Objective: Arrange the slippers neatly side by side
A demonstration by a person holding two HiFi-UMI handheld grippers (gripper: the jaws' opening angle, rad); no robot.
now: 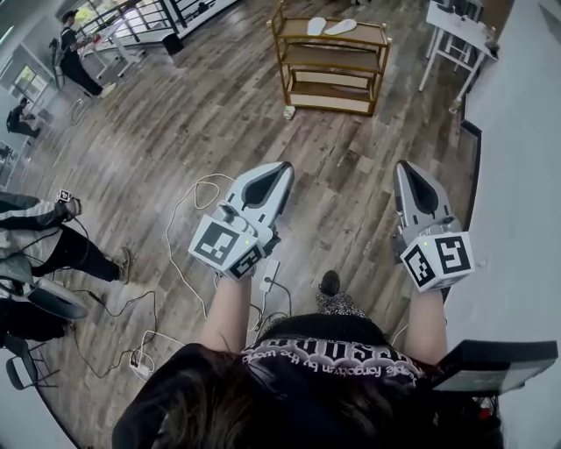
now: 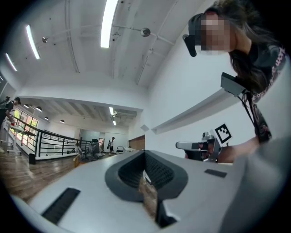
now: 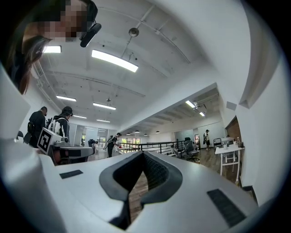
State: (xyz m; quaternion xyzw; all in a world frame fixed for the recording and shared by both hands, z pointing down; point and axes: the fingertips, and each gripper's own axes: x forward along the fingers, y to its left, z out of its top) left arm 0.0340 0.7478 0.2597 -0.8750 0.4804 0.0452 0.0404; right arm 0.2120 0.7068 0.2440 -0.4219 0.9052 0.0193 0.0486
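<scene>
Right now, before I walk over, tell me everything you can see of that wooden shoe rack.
The wooden shoe rack is a light-wood open frame with several tiers, standing upright on the plank floor far ahead. Its top tier carries a white slipper and a second slipper, side by side; the lower tiers look bare. A small pale object lies by its left foot.
</scene>
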